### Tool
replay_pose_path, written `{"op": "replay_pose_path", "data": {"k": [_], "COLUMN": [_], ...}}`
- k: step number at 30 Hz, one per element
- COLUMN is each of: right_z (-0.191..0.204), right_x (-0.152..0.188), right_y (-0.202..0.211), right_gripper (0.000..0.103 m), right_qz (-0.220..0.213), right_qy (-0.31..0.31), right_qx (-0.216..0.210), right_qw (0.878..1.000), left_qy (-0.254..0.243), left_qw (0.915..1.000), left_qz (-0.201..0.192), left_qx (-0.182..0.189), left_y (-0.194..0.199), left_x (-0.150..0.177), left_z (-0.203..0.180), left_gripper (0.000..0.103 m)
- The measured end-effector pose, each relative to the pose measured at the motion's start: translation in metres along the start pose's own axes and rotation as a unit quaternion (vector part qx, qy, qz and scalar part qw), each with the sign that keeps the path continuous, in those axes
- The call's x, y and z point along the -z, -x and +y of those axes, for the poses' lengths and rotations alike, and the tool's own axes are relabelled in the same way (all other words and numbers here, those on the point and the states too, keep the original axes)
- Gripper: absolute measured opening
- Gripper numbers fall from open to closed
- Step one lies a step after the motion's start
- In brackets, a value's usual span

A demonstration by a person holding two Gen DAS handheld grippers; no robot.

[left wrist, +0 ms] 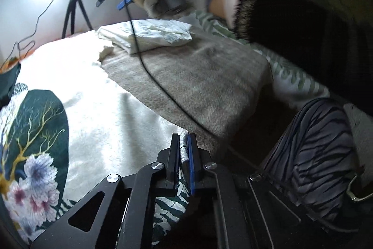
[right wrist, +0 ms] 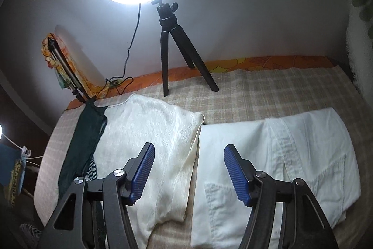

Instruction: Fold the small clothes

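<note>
Pinched between my left gripper's (left wrist: 184,151) nearly closed fingers is a fold of grey cloth (left wrist: 184,154). My right gripper (right wrist: 189,170) hovers, fingers wide, over folded white trousers (right wrist: 275,155) with stitched pockets, lying on the checked bed (right wrist: 268,90) beside a cream pillow (right wrist: 153,132). No writing is legible.

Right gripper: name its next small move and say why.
Probably lower the right gripper onto the near edge of the white garment. Its jaws stand wide open with nothing between them, hovering above the garment, which lies already folded on the checked blanket. The left gripper is shut on a fold of grey cloth, so it is occupied.
</note>
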State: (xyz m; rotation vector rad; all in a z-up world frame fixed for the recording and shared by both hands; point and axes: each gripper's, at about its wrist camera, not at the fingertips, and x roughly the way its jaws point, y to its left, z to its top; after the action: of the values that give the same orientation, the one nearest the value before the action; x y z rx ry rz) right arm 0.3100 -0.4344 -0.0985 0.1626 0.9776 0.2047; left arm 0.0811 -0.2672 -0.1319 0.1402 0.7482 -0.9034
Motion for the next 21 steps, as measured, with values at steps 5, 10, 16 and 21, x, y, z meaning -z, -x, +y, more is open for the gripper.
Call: {"op": "replay_pose_path", "data": {"k": [5, 10, 16, 21], "right_z": [-0.001, 0.005, 0.016, 0.01], "right_x": [-0.016, -0.022, -0.031, -0.034], "right_y": [-0.045, -0.08, -0.109, -0.13], "right_gripper": [0.065, 0.065, 0.066, 0.07], "right_qz": [0.027, 0.062, 0.092, 0.119], "right_qy": [-0.014, 0.001, 0.015, -0.002], "right_qx": [0.011, 0.016, 0.019, 0.037], "right_qw": [0.999, 0.998, 0.996, 0.992], "left_qy": [0.03, 0.071, 0.09, 0.091], "left_qw": [0.9995, 0.9974, 0.9953, 0.995], "left_qz": [-0.012, -0.016, -0.035, -0.042], "left_qx": [-0.003, -0.001, 0.0, 0.004], "left_y": [0.013, 0.023, 0.035, 0.038], "left_x": [0.001, 0.006, 0.003, 0.004], "left_z": [0.009, 0.023, 0.03, 0.03], "left_gripper": [0.004, 0.003, 0.003, 0.003]}}
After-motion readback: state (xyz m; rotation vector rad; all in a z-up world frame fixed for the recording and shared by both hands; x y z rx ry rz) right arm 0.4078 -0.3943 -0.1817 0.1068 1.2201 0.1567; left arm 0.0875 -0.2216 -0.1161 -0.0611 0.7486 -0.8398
